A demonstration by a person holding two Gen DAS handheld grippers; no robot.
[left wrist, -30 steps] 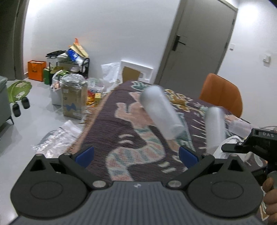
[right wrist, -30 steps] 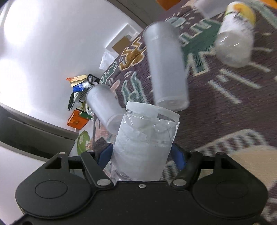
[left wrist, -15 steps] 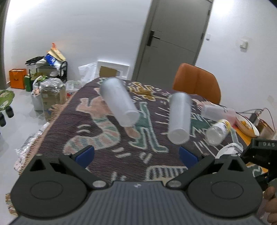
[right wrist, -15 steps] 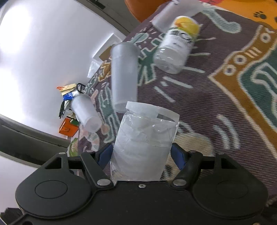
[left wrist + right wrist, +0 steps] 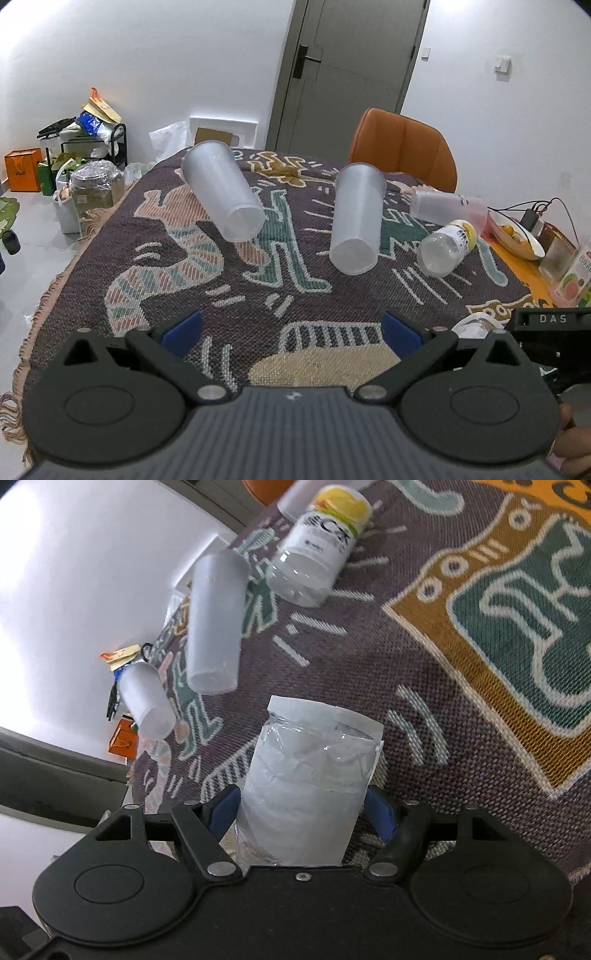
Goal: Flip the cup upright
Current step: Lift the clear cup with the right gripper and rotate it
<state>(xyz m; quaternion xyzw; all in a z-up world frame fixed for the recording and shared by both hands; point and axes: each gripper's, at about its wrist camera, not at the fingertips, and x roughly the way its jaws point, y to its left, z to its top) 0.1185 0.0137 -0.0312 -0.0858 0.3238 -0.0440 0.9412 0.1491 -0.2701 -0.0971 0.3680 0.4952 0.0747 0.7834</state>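
My right gripper (image 5: 301,805) is shut on a clear plastic cup wrapped in white paper (image 5: 306,786), held above the patterned cloth (image 5: 461,709); the view is rolled sideways. Its body shows at the right edge of the left wrist view (image 5: 550,332). My left gripper (image 5: 291,328) is open and empty, above the near part of the cloth. Two frosted cups lie on their sides: one at the left (image 5: 223,192) (image 5: 146,699), one in the middle (image 5: 356,218) (image 5: 216,622), bases towards me.
A clear jar with a yellow label (image 5: 447,247) (image 5: 317,550) and another clear cup (image 5: 447,205) lie on their sides at the right. An orange chair (image 5: 402,153) stands behind the table. A bowl (image 5: 517,234) and a carton (image 5: 576,277) sit at the right edge.
My left gripper has swung right and pulled back, so both frosted cups now sit centred and farther off. My right gripper has turned with the paper-wrapped cup still in it.
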